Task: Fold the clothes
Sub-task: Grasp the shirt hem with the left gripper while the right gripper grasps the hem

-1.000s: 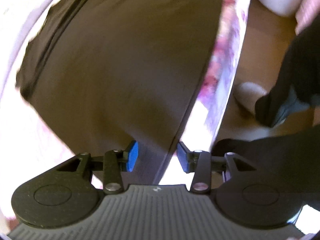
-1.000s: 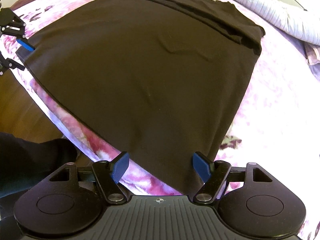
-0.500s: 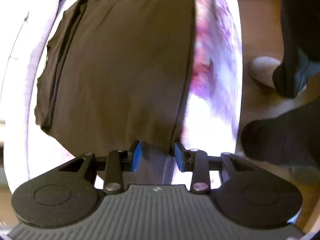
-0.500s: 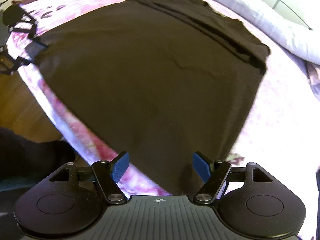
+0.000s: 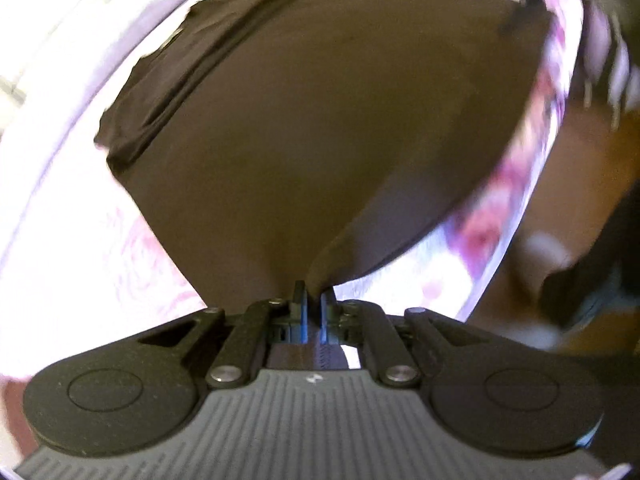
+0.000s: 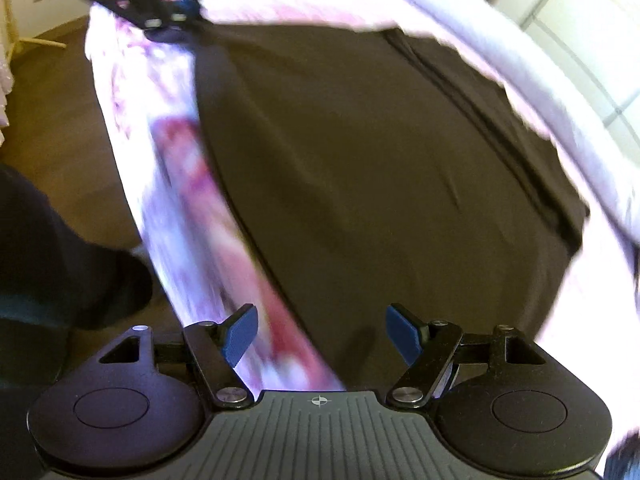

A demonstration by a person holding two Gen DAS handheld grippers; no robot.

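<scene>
A dark brown T-shirt (image 5: 320,128) lies spread flat on a bed with a pink flowered cover, its sleeves folded in along the far side. My left gripper (image 5: 313,296) is shut on the shirt's near hem corner, and the cloth rises in a small peak into the blue pads. In the right wrist view the same shirt (image 6: 380,184) fills the middle, and my right gripper (image 6: 322,332) stands open over the opposite hem corner, pads apart and not pressing the cloth. The left gripper (image 6: 172,20) shows small and blurred at the shirt's far corner.
The flowered bedcover (image 6: 176,184) hangs over the bed's edge to a brown wooden floor (image 6: 52,132). A person's dark-clothed leg (image 6: 60,276) stands by the bed. A pale rolled duvet (image 6: 532,68) borders the shirt's far side.
My left gripper has closed on the hem corner and lifted it a little. The right gripper has swung sideways along the hem towards the bed's edge, still open.
</scene>
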